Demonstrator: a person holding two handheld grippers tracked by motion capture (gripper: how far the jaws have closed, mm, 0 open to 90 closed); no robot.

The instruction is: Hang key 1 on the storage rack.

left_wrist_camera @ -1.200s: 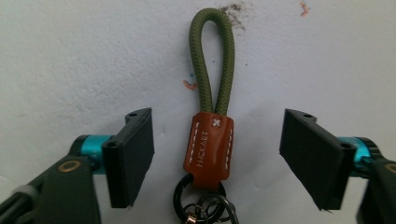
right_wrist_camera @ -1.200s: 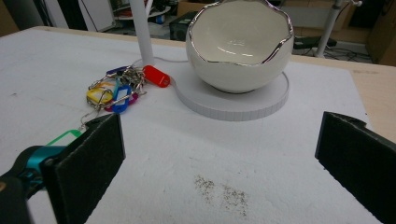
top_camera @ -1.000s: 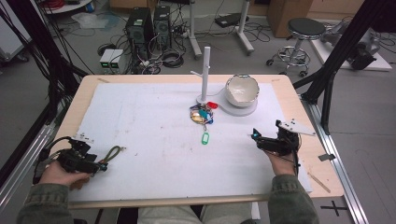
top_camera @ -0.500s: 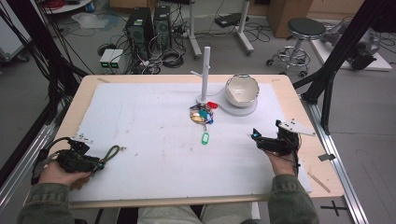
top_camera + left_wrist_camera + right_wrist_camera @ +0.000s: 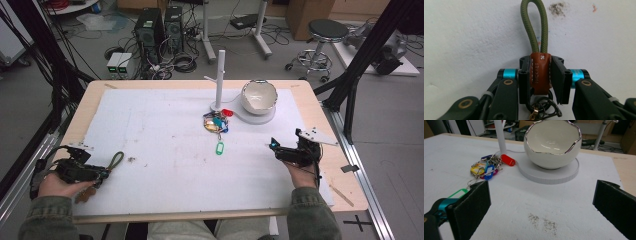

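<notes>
Jaws of the left gripper [image 5: 540,75] have just been closing and are squeezing the brown leather tab on the keychain [image 5: 539,72], its green rope loop sticking out.

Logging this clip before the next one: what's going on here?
A person at a table holds a tool in each hand. The left tool has just closed on the brown leather tab of a green cord keychain near the table's front left. The right tool is open, facing the white bowl and coloured key tags.
</notes>
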